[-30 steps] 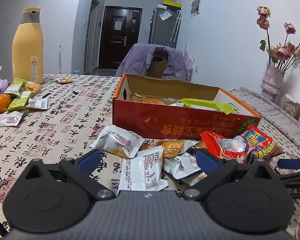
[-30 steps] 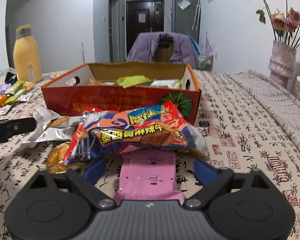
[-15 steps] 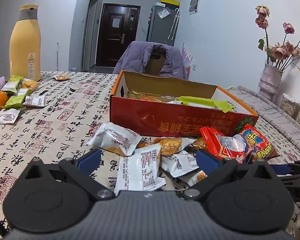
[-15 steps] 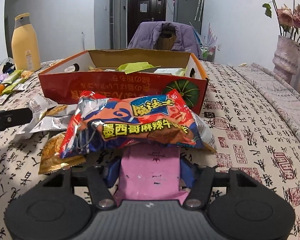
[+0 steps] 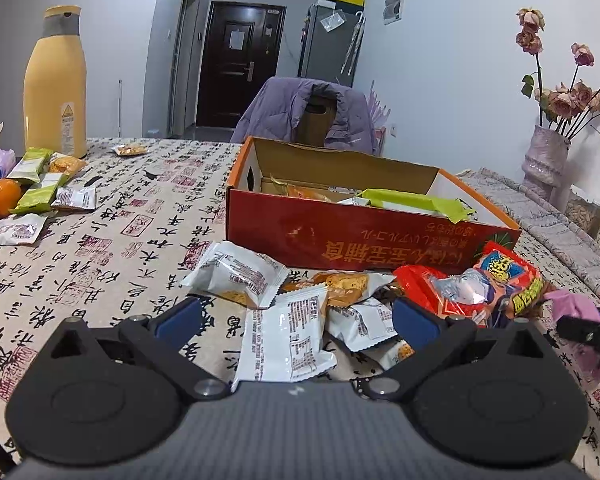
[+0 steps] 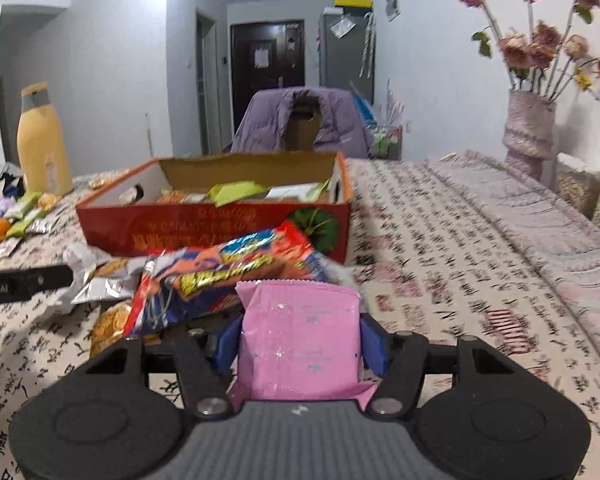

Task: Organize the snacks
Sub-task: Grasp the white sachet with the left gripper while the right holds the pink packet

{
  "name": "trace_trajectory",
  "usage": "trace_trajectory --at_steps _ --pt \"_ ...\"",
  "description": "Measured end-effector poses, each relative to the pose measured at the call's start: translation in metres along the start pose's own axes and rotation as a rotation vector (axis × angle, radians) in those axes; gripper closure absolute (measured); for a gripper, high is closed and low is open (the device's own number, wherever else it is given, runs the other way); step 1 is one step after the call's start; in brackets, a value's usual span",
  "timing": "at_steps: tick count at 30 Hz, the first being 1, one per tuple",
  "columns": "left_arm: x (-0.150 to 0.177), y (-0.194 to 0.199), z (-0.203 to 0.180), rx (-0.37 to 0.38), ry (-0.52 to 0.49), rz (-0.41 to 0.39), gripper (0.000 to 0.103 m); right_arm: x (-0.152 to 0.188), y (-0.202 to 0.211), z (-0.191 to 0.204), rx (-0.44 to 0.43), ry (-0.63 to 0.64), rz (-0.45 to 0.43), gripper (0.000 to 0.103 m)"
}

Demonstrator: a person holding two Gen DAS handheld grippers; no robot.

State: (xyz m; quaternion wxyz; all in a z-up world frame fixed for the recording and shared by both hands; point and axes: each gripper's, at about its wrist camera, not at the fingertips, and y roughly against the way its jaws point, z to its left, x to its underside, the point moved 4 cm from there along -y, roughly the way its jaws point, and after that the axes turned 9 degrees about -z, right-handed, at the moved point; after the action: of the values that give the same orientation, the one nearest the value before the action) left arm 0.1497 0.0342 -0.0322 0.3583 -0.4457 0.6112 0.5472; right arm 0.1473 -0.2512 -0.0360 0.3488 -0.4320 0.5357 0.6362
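Note:
My right gripper (image 6: 300, 340) is shut on a pink snack packet (image 6: 300, 336), lifted off the cloth and held upright between the blue pads. Just beyond it lies a red and blue snack bag (image 6: 224, 276), in front of the red cardboard box (image 6: 204, 228) that holds several snacks. My left gripper (image 5: 296, 320) hovers open over a heap of white wrapped biscuits (image 5: 284, 340), gripping nothing. In the left wrist view the red bag (image 5: 472, 288) lies at the right, with the pink packet (image 5: 572, 308) and the right gripper's finger beside it.
A yellow bottle (image 5: 54, 84), oranges (image 5: 2, 192) and green and white packets (image 5: 36, 192) sit at the table's left. A vase of dried roses (image 6: 528, 128) stands at the right. A chair with a purple jacket (image 6: 300, 120) is behind the box.
My right gripper has closed on the pink packet and lifted it from under the red bag's edge. The left gripper has stayed where it was, open.

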Motion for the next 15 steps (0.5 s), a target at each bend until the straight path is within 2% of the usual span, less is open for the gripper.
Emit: trace_trajectory --at_steps 9,15 --pt "0.002 -0.015 0.014 -0.045 0.02 0.134 0.0 0.003 -0.001 -0.021 0.033 -0.054 -0.008 0.042" --pt "0.004 -0.03 0.012 -0.049 0.028 0.194 0.015 0.009 -0.004 -0.023 0.024 -0.066 -0.001 0.042"
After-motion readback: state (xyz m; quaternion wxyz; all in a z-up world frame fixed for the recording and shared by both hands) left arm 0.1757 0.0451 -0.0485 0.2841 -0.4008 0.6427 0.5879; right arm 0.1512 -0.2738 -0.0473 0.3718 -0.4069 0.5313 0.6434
